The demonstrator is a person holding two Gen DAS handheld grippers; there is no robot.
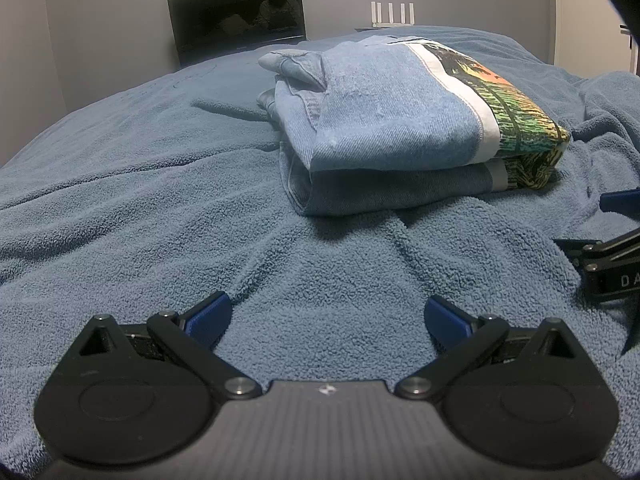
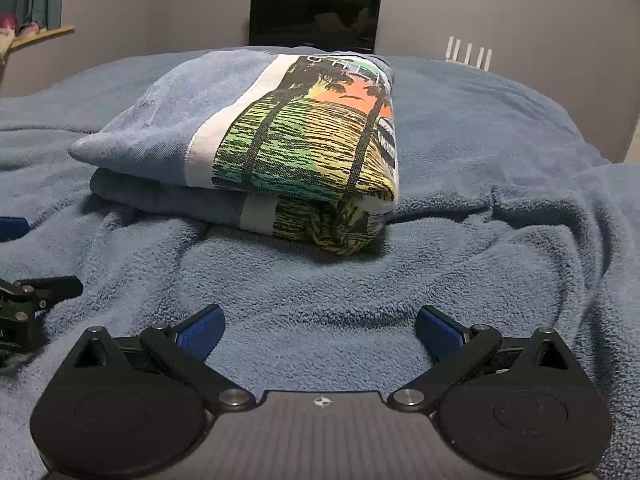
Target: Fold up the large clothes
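Note:
A light blue garment with a palm-tree sunset print [image 1: 400, 120] lies folded in a thick stack on the blue terry blanket [image 1: 140, 184]. In the right wrist view the garment [image 2: 256, 140] sits straight ahead, print side facing me. My left gripper [image 1: 328, 320] is open and empty, low over the blanket, short of the stack. My right gripper [image 2: 320, 332] is open and empty, also short of the stack. The right gripper's edge shows at the right of the left wrist view [image 1: 612, 256]. The left gripper shows at the left of the right wrist view [image 2: 24, 300].
A dark monitor [image 1: 236, 20] stands against the grey wall behind the bed, also in the right wrist view [image 2: 314, 16]. A white router with antennas [image 1: 392, 14] sits beside it. The blanket is rumpled at the right [image 2: 540, 216]. A curtain and shelf [image 2: 40, 12] are at far left.

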